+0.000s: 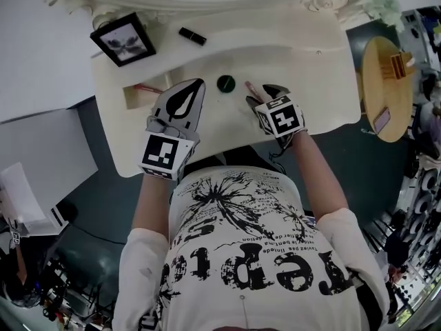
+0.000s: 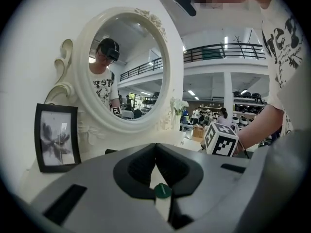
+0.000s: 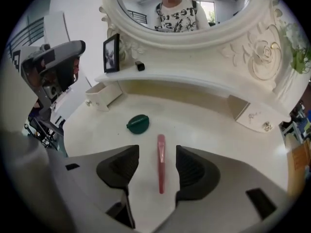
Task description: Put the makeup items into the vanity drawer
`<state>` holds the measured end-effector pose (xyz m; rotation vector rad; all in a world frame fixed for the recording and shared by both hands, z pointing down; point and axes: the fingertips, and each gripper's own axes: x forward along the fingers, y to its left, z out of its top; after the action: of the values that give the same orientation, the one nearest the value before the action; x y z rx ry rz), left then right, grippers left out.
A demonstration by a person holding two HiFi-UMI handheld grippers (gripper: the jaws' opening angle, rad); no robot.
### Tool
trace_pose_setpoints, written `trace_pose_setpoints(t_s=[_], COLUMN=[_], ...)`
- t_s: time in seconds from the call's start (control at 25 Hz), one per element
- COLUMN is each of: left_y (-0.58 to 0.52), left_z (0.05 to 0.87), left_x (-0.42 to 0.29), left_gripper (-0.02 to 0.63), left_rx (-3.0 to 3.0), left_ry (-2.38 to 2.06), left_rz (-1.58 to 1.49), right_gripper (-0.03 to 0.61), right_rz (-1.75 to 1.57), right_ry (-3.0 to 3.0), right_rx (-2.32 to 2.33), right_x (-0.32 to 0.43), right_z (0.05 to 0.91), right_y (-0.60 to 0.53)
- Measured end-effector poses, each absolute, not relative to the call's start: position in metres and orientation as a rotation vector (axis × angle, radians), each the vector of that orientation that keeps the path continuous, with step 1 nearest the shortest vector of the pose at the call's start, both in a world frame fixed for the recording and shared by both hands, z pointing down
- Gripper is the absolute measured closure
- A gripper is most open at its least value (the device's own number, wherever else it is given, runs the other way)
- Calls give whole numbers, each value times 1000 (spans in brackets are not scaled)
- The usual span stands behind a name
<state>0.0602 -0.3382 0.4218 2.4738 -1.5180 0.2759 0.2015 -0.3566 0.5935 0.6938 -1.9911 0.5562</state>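
Pink makeup stick (image 3: pixel 160 164) lying between right gripper's (image 3: pixel 156 153) parted fingers (image 3: pixel 194 168), left gripper (image 2: pixel 155 148) closed

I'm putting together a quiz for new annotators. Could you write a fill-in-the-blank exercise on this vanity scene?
1. The right tongs stand open around a ___ makeup stick that lies on the vanity top.
2. The round compact lying just beyond it is ___ in colour.
3. The small drawer on the person's left stands ___.

Missing words: pink; green; open.
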Motion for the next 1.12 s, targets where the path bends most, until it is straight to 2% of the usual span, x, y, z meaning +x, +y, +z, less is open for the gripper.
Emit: trace_pose_setpoints(t_s=[0.28,0.4,0.8,1.12], left_y=[-340,-339,-328,-300], left_z=[439,441,423,399], left_x=[77,79,54,-4], left_gripper=[601,601,601,601], left_rx=[2432,2419,2400,2359], left_ry=[-1518,-1525,-1626,-1745], left_rz=[300,309,252,239], right_gripper=[396,516,517,517], right_rz=[642,615,607,456], right_ry=[-1937,-1911,-2009,-2177], right_rx=[692,708,638,497], right_x=[215,222,191,95], right_z=[625,628,587,522], right_y=[-357,-359,-360,-358])
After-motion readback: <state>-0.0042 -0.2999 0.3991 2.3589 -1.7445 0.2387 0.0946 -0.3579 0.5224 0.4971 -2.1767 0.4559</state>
